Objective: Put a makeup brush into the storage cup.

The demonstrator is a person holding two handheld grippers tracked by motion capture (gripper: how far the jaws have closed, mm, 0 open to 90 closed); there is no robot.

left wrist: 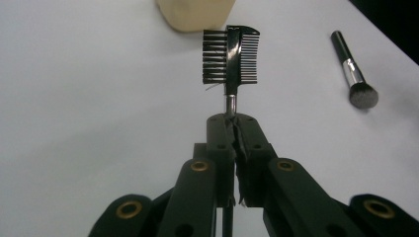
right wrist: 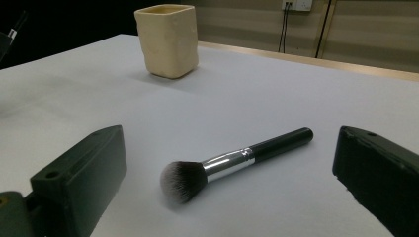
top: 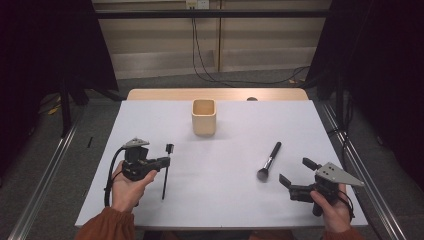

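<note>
A black brow comb-and-brush (top: 166, 170) lies along the table's left part, with its toothed head (left wrist: 230, 55) pointing toward the far edge. My left gripper (top: 164, 163) is shut on its thin handle, and in the left gripper view the closed gripper (left wrist: 234, 126) pinches the shaft just below the head. A black-handled makeup brush (top: 270, 160) with a silver ferrule lies flat right of centre, bristles toward me. My right gripper (top: 297, 171) stands open just right of it. The brush (right wrist: 232, 160) lies on the table ahead of that wide-apart gripper (right wrist: 230, 143), touching neither finger.
A beige square cup (top: 204, 117) stands upright at the far middle of the white table (top: 150, 120), also seen as the cup (left wrist: 195, 12) and the cup (right wrist: 168, 39). Wooden trim runs along the far edge. Dark stands flank the table.
</note>
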